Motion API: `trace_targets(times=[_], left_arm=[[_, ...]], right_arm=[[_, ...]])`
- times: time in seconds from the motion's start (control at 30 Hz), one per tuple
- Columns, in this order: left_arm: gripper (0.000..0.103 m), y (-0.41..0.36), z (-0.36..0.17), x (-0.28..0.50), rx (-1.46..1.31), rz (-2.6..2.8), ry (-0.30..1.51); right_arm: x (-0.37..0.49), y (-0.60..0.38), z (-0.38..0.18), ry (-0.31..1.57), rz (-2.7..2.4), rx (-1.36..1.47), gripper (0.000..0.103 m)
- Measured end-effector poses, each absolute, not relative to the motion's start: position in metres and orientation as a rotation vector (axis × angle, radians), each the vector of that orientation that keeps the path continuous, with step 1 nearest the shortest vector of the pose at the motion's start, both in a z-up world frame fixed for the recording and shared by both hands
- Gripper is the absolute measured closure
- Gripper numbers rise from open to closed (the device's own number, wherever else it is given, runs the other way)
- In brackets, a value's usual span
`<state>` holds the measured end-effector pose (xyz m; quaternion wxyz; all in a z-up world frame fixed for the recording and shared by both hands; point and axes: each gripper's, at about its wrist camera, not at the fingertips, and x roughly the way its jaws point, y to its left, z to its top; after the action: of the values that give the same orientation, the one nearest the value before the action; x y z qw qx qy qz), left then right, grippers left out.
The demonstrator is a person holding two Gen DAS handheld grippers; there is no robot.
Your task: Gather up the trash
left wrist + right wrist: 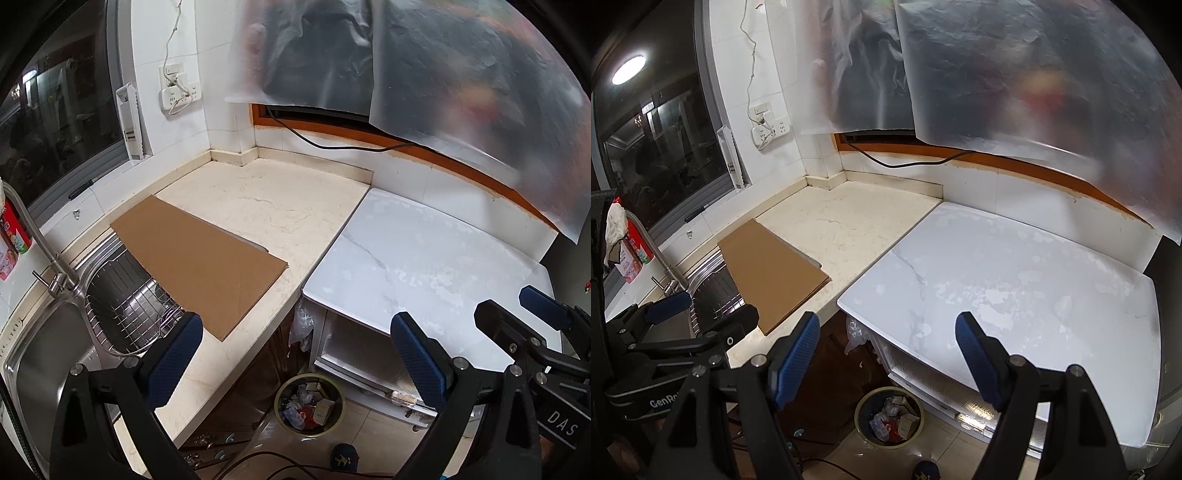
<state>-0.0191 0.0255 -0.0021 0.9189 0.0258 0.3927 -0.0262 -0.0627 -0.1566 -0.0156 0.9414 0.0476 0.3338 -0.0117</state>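
Hovering side by side above the floor, the left gripper [295,354] and right gripper [888,352] both have their jaws spread wide, gripping nothing. Down between them the trash bin [309,406] sits on the tiles, filled with wrappers and small boxes, beneath the beige counter [258,206] and white tabletop [1015,277].

Blurring whatever sits behind it: frosted translucent plastic sheet [461,70], only dark and reddish smears showing through. Running off the left picture edge: red printed package [13,240] and stainless steel sink [33,350]. Lying too small to identify: scraps inside round floor trash bin [862,430]. Hiding part of wire dish rack [125,310]: flat brown cardboard sheet [195,258] on beige stone worktop [266,199].
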Motion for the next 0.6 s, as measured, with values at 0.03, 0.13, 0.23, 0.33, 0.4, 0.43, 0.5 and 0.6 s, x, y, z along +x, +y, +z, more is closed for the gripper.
trace_targets(times=[0.03,0.13,0.23,0.33,0.4,0.43,0.5,0.6], left_arm=[[0.003,0.0254,-0.0019,-0.0182,0.052,-0.053,0.808],[0.003,0.0271,-0.002,-0.0168,0.052,-0.057,0.81],[0.003,0.028,-0.0033,-0.0146,0.048,-0.061,0.82],[0.003,0.0273,-0.0049,-0.0121,0.046,-0.061,0.83],[0.004,0.0269,-0.0052,-0.011,0.048,-0.061,0.833],[0.004,0.0263,-0.0053,-0.0106,0.049,-0.061,0.833],[0.004,0.0254,-0.0055,-0.0101,0.051,-0.061,0.833],[0.004,0.025,-0.0058,-0.0093,0.052,-0.061,0.835]], right_arm=[[-0.0615,-0.1569,-0.0156,0.681,-0.024,0.096,0.026],[-0.0617,-0.1562,-0.0161,0.679,-0.027,0.096,0.026],[-0.0611,-0.157,-0.0163,0.682,-0.024,0.096,0.026],[-0.0578,-0.157,-0.0173,0.69,-0.026,0.098,0.026],[-0.0561,-0.1575,-0.0176,0.692,-0.026,0.099,0.026],[-0.0553,-0.1581,-0.0171,0.691,-0.028,0.099,0.026],[-0.0546,-0.1582,-0.0175,0.688,-0.03,0.099,0.026],[-0.053,-0.1596,-0.0183,0.689,-0.027,0.1,0.026]])
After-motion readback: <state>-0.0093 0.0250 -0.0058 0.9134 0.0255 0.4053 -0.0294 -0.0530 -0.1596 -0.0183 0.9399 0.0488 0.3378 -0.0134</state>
